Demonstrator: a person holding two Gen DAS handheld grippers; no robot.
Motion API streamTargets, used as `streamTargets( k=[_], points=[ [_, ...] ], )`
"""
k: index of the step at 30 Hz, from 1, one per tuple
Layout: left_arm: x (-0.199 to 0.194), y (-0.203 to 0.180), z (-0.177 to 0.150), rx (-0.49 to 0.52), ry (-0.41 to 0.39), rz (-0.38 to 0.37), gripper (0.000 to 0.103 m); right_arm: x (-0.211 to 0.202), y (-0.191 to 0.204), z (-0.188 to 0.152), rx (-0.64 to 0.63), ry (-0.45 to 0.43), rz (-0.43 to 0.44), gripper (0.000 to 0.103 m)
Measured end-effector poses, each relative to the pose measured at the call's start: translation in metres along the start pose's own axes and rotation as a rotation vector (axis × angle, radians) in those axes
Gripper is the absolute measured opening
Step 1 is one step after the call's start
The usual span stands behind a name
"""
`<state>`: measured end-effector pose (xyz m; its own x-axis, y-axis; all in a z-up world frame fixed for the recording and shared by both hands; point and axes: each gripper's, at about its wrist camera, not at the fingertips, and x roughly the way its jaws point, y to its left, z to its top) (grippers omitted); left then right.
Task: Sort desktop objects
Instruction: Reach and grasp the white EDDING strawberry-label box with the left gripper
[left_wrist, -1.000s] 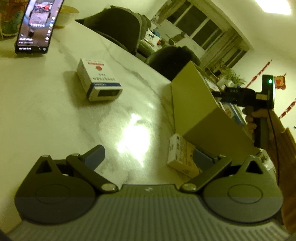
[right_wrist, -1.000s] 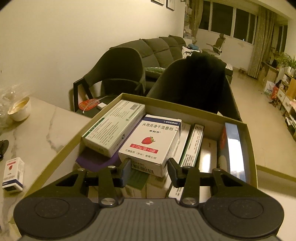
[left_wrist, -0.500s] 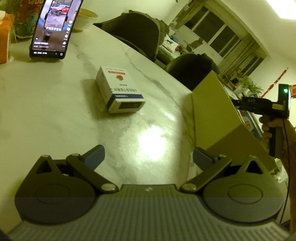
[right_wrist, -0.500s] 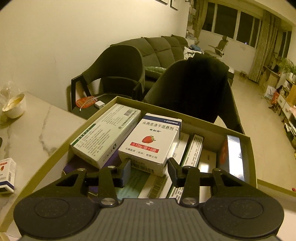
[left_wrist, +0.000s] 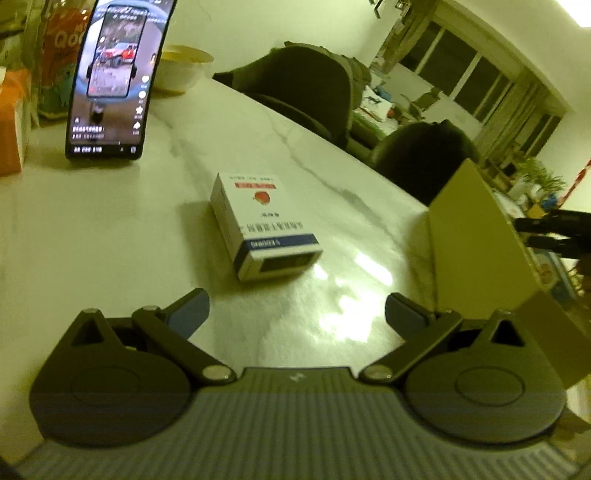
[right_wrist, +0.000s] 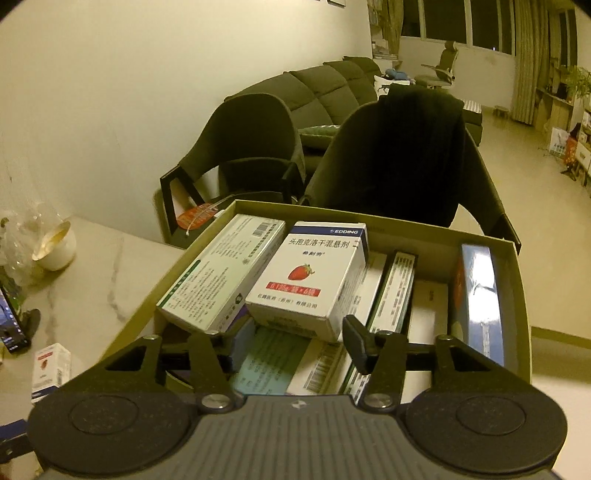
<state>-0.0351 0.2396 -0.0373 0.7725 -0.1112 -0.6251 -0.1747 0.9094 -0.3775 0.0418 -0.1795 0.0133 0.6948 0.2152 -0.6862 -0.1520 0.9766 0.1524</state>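
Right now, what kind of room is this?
Probably a home's living and dining room: a marble-look table, a long sofa by the wall, and dining chairs pulled up close.

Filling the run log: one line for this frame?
left gripper: open, facing strawberry box on table | right gripper: open over carton | stage: reach

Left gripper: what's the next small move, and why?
Probably ease the left gripper forward until its open jaws straddle the strawberry box, then close. That box lies alone on the marble table, just ahead of the fingertips, while the cardboard box already holds the other packs.
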Motion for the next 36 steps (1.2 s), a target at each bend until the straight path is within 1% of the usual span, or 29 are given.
streamTargets(
  k=[1, 6, 11, 14, 21, 24, 26, 28, 29, 31, 34, 36],
  points=[
    [0.003, -0.002, 0.001, 0.006, -0.003, 0.019, 0.103, -0.003, 0.001, -0.001, 0.003, -0.003, 0.004, 0.066],
    [0.016, -0.012, 0.002, 0.024, -0.017, 0.12, 0.103, -0.022, 0.001, -0.006, 0.019, -0.038, 0.023, 0.075],
    [0.026, -0.026, -0.001, 0.044, -0.051, 0.23, 0.103, -0.039, 0.002, -0.014, 0.03, -0.079, 0.041, 0.077],
    [0.031, -0.034, -0.001, 0.041, -0.07, 0.283, 0.103, -0.05, 0.005, -0.022, 0.034, -0.104, 0.058, 0.079],
    [0.039, -0.04, 0.003, 0.007, -0.099, 0.333, 0.102, -0.078, 0.015, -0.046, 0.017, -0.145, 0.113, 0.082],
    [0.042, -0.042, 0.003, 0.009, -0.112, 0.339, 0.098, -0.088, 0.018, -0.056, 0.015, -0.153, 0.135, 0.084],
    [0.042, -0.042, 0.002, 0.013, -0.125, 0.347, 0.093, -0.094, 0.019, -0.063, 0.017, -0.159, 0.141, 0.084],
    [0.041, -0.041, 0.001, 0.017, -0.137, 0.347, 0.084, -0.099, 0.019, -0.069, 0.017, -0.161, 0.143, 0.084],
    [0.04, -0.04, 0.001, 0.018, -0.143, 0.347, 0.082, -0.102, 0.02, -0.072, 0.018, -0.164, 0.145, 0.084],
    [0.039, -0.039, 0.0, 0.022, -0.154, 0.347, 0.073, -0.106, 0.021, -0.078, 0.021, -0.167, 0.148, 0.084],
    [0.038, -0.036, 0.0, 0.025, -0.164, 0.341, 0.065, -0.113, 0.024, -0.087, 0.027, -0.166, 0.16, 0.084],
    [0.037, -0.034, 0.0, 0.025, -0.165, 0.332, 0.063, -0.117, 0.025, -0.093, 0.031, -0.166, 0.166, 0.084]
  ],
)
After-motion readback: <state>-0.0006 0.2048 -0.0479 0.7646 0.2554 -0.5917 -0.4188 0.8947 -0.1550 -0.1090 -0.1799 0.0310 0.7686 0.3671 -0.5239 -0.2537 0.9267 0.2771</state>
